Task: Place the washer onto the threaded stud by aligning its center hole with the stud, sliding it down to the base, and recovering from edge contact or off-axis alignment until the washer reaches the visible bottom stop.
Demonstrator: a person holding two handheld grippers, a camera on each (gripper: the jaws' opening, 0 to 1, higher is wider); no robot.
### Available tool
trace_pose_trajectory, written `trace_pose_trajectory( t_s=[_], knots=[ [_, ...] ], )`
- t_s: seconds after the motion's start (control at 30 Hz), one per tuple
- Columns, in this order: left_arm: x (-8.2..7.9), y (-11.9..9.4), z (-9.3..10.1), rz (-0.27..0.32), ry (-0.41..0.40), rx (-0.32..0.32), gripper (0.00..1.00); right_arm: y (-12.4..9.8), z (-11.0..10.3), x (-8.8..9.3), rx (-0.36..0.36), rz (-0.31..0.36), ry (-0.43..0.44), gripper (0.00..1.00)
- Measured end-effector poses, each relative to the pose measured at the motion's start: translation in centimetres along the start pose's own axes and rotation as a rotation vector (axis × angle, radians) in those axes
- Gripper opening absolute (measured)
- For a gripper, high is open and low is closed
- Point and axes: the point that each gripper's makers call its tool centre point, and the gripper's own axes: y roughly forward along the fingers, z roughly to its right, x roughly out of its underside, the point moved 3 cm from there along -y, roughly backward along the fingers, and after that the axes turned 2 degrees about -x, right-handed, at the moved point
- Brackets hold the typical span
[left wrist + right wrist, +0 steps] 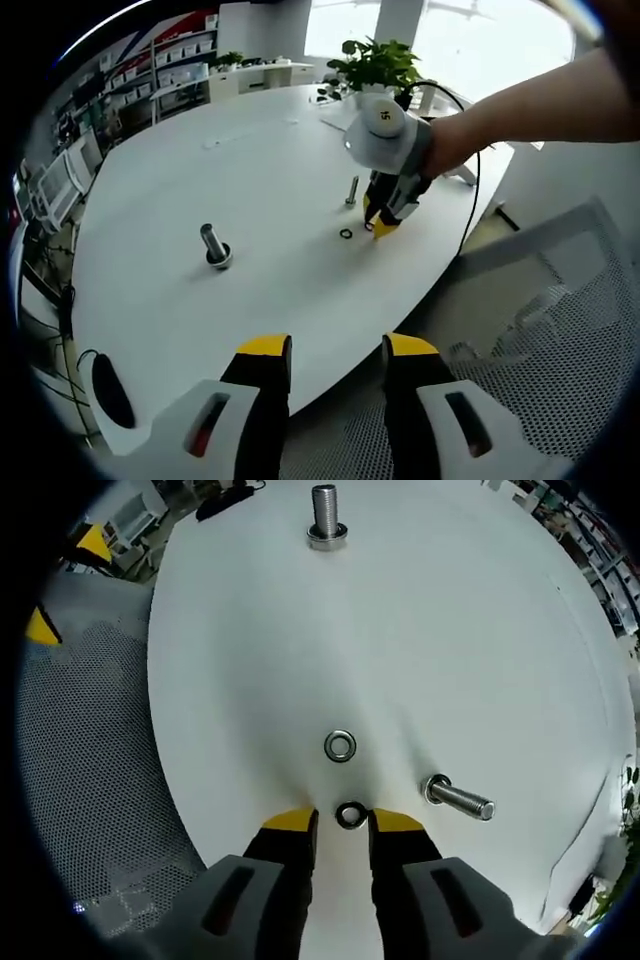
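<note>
An upright threaded stud (214,243) with a ring at its foot stands on the white table (200,160); in the right gripper view the stud (325,515) is at the top. My right gripper (343,822) is low over the table, jaws narrowly open, with a small dark washer (350,815) lying flat between its yellow fingertips (291,821). A silver washer (340,746) lies just ahead of it. The left gripper view shows that right gripper (379,222), held by a hand, beside a washer (346,234). My left gripper (338,350) is open and holds nothing, off the table's near edge.
A small bolt (460,799) rests to the right of my right gripper, and the bolt (352,190) sits just beyond it in the left gripper view. A grey mesh chair (560,330) stands at the table edge. A potted plant (375,62) is at the far side.
</note>
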Motion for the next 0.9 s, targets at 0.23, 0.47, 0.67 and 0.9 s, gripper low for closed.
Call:
trace_pose_trajectory(
  t_s=[0.23,0.47,0.67,0.9],
  knots=[
    [0.0,-0.06,-0.09,0.001,-0.004,-0.003,0.34,-0.11,0.38,0.03,0.017,0.007,0.033,0.15],
    [0.05,-0.05,-0.1,-0.002,-0.001,-0.004,0.34,-0.1,0.59,-0.13,0.006,-0.003,0.097,0.13],
    [0.05,0.06,0.16,-0.004,0.007,0.006,0.34,-0.4,0.3,-0.27,0.038,-0.003,0.096,0.14],
    [0.07,0.05,-0.01,-0.005,-0.001,-0.001,0.34,-0.47,0.03,0.02,0.069,0.04,0.124,0.14]
  ],
)
